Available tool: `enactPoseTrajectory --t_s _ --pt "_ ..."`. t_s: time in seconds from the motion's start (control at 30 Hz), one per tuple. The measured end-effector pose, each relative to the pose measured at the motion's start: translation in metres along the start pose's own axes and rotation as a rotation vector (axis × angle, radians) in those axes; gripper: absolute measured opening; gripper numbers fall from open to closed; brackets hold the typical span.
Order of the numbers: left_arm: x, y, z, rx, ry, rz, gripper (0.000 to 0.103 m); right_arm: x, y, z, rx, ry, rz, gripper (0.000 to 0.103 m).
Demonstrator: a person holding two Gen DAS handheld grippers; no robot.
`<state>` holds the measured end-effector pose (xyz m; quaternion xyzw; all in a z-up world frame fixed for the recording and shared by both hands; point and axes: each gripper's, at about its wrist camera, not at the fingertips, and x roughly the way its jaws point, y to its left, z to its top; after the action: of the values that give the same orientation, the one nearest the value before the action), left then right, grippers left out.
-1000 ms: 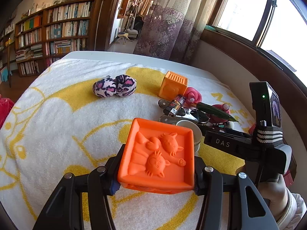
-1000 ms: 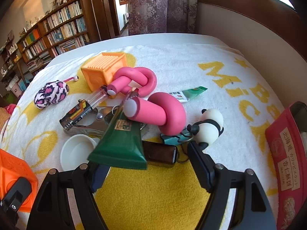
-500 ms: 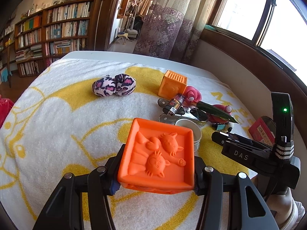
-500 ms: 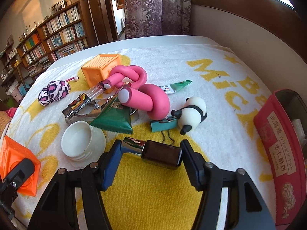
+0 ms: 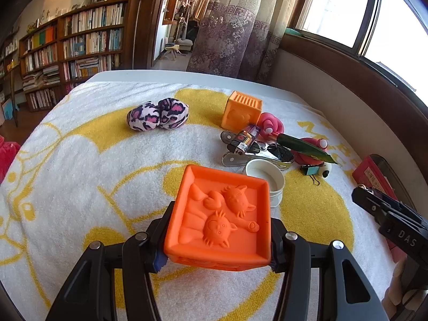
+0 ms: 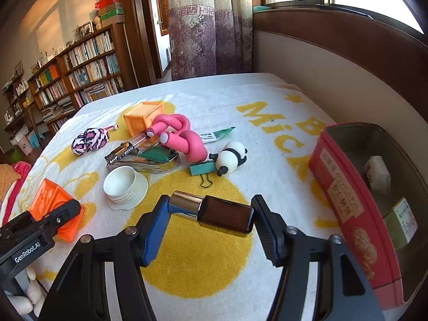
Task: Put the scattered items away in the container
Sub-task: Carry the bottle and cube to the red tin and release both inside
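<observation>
Raised since: brown, silver-capped bottle [image 6: 224, 215]

Tall dark wooden bookshelves [image 5: 80, 50] packed with books line the far wall, with coloured boxes [image 6: 109, 9] stacked on top. Beside them a dark-framed doorway [image 5: 184, 18] opens onto another room. Patterned purple-and-cream curtains [image 6: 208, 26] hang next to large bright windows [image 5: 347, 8] above a dark wooden sill [image 6: 347, 34]. Warm sunlight falls on the pale upper wall [image 6: 53, 13].
</observation>
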<state>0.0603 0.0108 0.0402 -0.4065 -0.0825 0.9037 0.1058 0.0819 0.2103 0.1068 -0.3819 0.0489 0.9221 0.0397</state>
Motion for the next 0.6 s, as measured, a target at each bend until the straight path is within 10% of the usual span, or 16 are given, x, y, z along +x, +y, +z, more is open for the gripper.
enactPoseTrajectory --t_s 0.6 --pt "-0.017 -0.073 -0.007 0.113 0.01 -0.073 0.057 -0.09 -0.139 -0.013 0.217 -0.173 -0.178 0.066"
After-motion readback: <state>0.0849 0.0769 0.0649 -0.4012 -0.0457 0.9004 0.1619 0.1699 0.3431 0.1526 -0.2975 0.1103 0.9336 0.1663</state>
